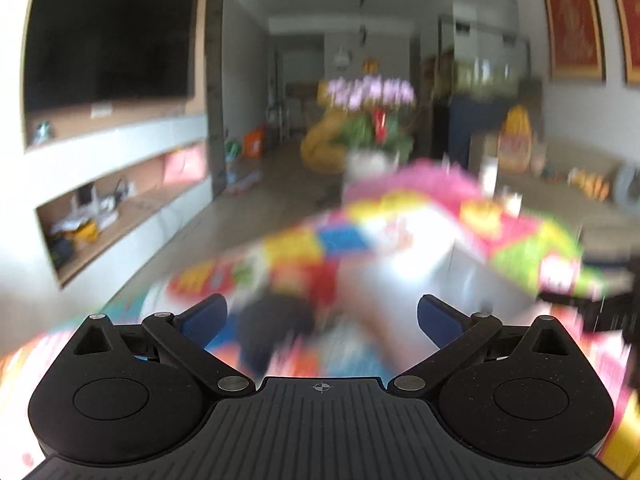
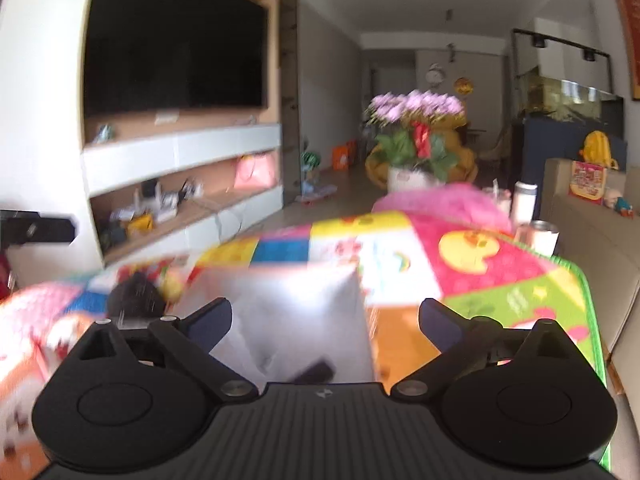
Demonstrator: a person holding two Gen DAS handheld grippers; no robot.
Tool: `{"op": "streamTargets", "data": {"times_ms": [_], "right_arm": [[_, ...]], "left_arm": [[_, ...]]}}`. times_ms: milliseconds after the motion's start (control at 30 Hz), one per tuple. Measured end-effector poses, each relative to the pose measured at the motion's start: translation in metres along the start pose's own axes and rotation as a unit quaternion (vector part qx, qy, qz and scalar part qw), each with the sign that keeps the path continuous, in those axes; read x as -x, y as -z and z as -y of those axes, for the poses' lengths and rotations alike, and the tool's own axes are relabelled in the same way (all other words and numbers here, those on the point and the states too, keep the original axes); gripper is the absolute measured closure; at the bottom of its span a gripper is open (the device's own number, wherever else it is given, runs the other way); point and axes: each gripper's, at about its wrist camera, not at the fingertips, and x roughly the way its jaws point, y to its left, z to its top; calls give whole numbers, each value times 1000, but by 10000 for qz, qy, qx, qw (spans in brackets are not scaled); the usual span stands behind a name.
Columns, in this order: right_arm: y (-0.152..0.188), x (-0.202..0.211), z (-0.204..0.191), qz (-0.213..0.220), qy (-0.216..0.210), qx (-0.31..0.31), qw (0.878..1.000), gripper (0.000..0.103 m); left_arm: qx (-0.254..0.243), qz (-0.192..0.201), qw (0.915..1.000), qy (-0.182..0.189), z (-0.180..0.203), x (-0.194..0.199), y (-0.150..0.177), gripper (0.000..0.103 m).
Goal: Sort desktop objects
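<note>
A table lies under a colourful patchwork mat [image 2: 460,264]. On it stands a white open box [image 2: 288,312] with a small dark item [image 2: 314,372] inside; a blurred dark object [image 2: 132,296] lies to its left. My right gripper [image 2: 326,320] hovers over the box's near side, open, with nothing pressed between its blue pads. The left wrist view is heavily blurred. In it my left gripper [image 1: 322,316] is open above the mat, with a dark object [image 1: 276,320] below it and the white box [image 1: 420,264] ahead to the right.
A pot of pink flowers [image 2: 416,136] and a pink cloth [image 2: 440,200] sit at the table's far end. A white bottle [image 2: 524,200] and a metal cup [image 2: 540,236] stand at the far right. A sofa [image 2: 592,240] runs along the right, a TV wall with shelves [image 2: 180,184] along the left.
</note>
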Motion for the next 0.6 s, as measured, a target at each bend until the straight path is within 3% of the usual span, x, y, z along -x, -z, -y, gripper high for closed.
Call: {"op": "streamTargets", "data": {"times_ms": [100, 167, 267, 367, 600], "right_arm": [[26, 8, -20, -236, -198, 407, 9987, 2], [37, 13, -39, -488, -561, 589, 9955, 2], [47, 18, -65, -742, -1156, 781, 9874, 2], [51, 11, -96, -797, -1389, 1010, 9819, 4], [62, -25, -140, -1282, -1344, 1043, 9770, 49]], "left_arm": [[-71, -579, 9981, -206, -14, 14, 48, 0], [81, -893, 9952, -384, -26, 19, 73, 0], [551, -1060, 9907, -645, -48, 33, 93, 0], [1012, -1127, 9850, -827, -64, 40, 95, 0], [927, -975, 9884, -703, -60, 55, 93, 0]]}}
